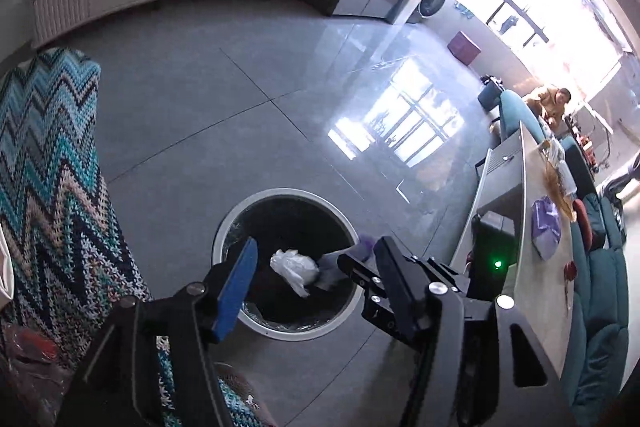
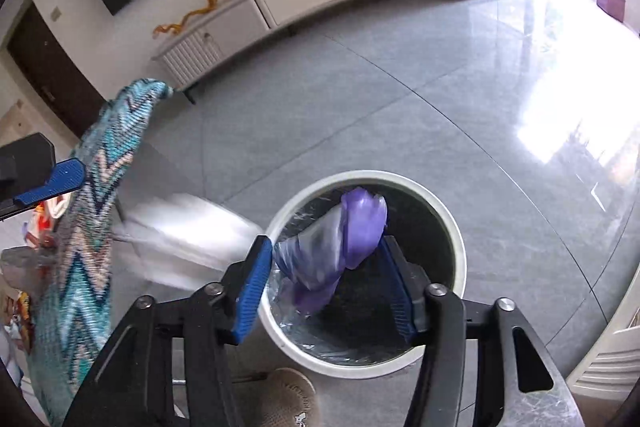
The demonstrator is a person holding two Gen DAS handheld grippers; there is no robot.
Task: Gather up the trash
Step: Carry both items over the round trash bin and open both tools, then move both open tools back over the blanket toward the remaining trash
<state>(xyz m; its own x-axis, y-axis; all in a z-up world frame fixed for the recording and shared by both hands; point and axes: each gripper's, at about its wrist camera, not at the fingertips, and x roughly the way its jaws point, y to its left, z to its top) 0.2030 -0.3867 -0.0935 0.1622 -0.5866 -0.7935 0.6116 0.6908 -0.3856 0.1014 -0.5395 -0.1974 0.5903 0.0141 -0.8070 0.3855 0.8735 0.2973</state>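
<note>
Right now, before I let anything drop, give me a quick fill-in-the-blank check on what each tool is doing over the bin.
1. The right tool holds a crumpled ____ plastic wrapper.
2. The wrapper hangs directly above the round white-rimmed ____.
3. The left tool is open and holds ____.
4. A crumpled ____ plastic piece shows over the trash bin's opening in the left wrist view.

Missing words: purple; trash bin; nothing; white
</note>
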